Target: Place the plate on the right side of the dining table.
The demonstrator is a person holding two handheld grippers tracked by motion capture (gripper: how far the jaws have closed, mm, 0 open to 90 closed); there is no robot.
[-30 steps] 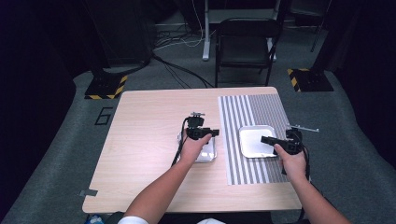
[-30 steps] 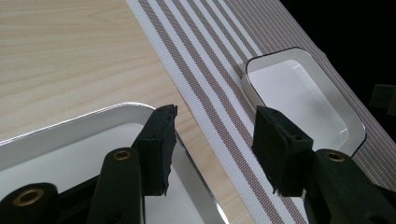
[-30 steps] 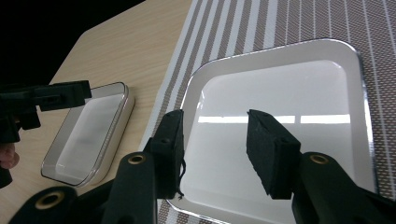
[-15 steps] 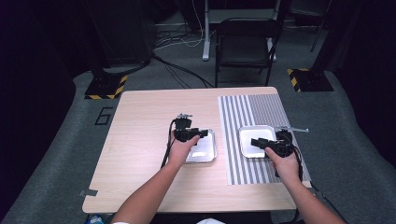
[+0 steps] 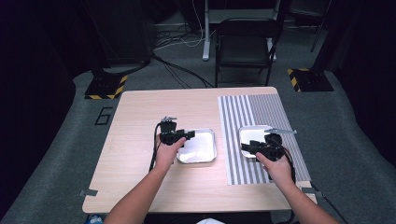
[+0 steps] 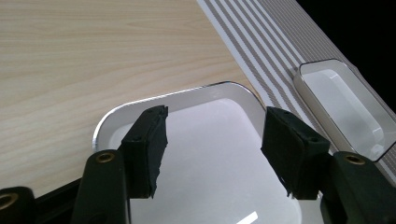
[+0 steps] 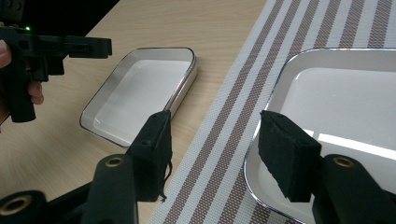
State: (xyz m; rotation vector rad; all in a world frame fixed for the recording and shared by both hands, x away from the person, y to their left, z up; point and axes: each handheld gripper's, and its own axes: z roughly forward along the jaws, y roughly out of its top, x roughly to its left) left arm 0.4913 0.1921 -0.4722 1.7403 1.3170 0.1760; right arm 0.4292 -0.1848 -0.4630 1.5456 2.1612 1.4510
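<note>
Two empty shiny metal trays lie on the table. The left tray (image 5: 201, 148) rests on bare wood, and the right tray (image 5: 252, 134) sits on the striped mat (image 5: 243, 112). My left gripper (image 5: 190, 136) hovers at the left tray's near-left rim, pointing right. In the left gripper view it (image 6: 215, 123) is open above the left tray (image 6: 140, 103), with nothing between its pads. My right gripper (image 5: 244, 148) points left at the right tray's near-left corner. It (image 7: 212, 135) is open and empty, straddling the rim of the right tray (image 7: 336, 102).
The wooden table (image 5: 140, 116) has bare room to the left and behind the trays. A black chair (image 5: 245, 42) stands beyond the far edge. The right gripper view also shows the left tray (image 7: 140, 93) and the left gripper (image 7: 70, 46) farther off.
Both grippers have moved left and a little closer to the person. Both trays stay where they were.
</note>
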